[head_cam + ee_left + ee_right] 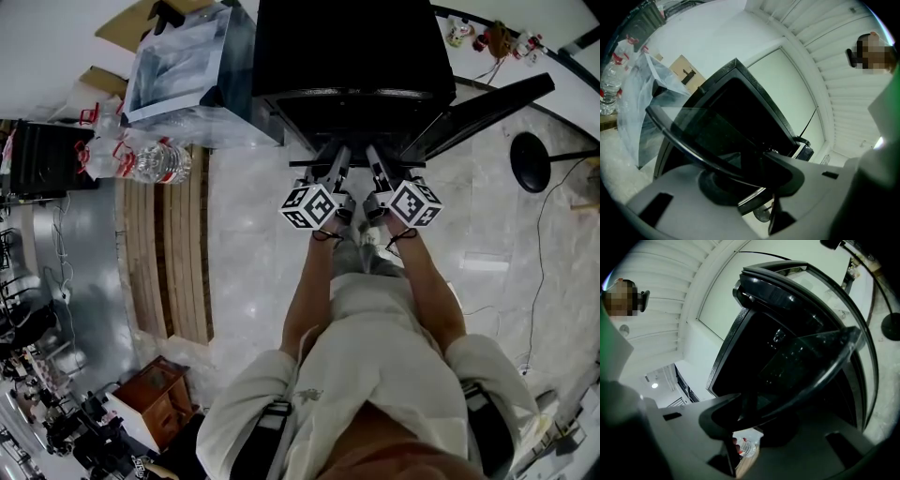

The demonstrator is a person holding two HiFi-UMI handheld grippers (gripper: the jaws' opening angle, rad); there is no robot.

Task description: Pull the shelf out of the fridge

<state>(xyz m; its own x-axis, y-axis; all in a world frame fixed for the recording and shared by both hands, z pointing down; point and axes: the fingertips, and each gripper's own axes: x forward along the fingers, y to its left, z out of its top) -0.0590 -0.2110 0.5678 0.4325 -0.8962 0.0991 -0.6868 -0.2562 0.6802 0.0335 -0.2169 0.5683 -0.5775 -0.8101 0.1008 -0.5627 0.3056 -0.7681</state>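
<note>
Head view looks down on the black fridge (356, 47) with its door (478, 108) swung wide to the person's right, which I judge leaves the opening free for whatever slides out. The shelf (693, 124) is a clear pane with a dark front rim. Its rear sits inside the dark cabinet while the rim lies at the fridge mouth, though no view shows how far out it has come. Both claws meet that rim close together near its middle, pointing almost level along the pane. A twin grip like this probably serves to draw the pane out straight, so it neither skews in its runners nor tips. The left gripper (339, 157) has its jaws closed nearly as far as they go, pads pinching the rim – nothing else is between them. The right gripper (375, 157), just beside it, is closed on the same rim in the same way.
</note>
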